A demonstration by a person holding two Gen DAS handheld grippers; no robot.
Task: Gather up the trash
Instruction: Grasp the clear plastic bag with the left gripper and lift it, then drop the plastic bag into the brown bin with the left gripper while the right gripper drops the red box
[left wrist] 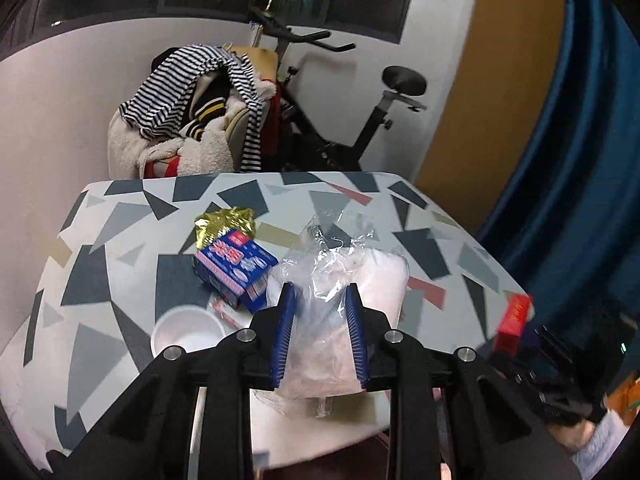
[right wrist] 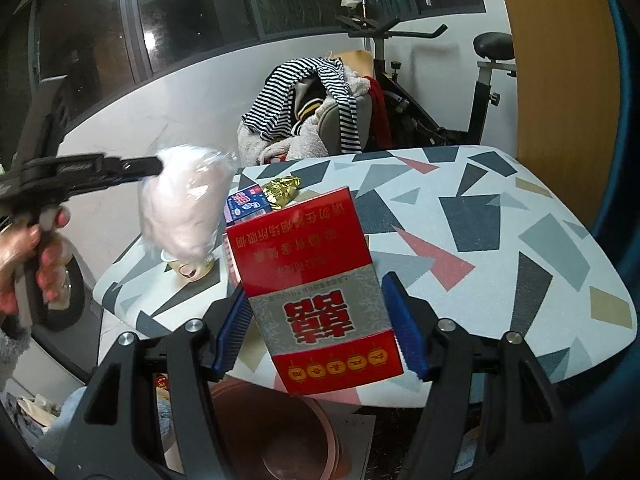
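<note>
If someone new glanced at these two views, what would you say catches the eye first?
First, the red box filling the right wrist view, clamped in the right gripper above the table's near edge. Next, the clear plastic bag pinched in the left gripper. Behind them, a blue box and gold foil wrapper lie on the table.

Red box [right wrist: 320, 292] clamped in right gripper [right wrist: 320, 332]; left gripper [right wrist: 154, 166] clutching clear bag [right wrist: 186, 208] above patterned table [right wrist: 500, 240]

- A white wall [left wrist: 60, 92] is topped by dark windows [right wrist: 192, 8].
- An exercise bike [left wrist: 320, 120] and a clothes-heaped chair [left wrist: 192, 120] are seen behind the patterned table [left wrist: 400, 200].
</note>
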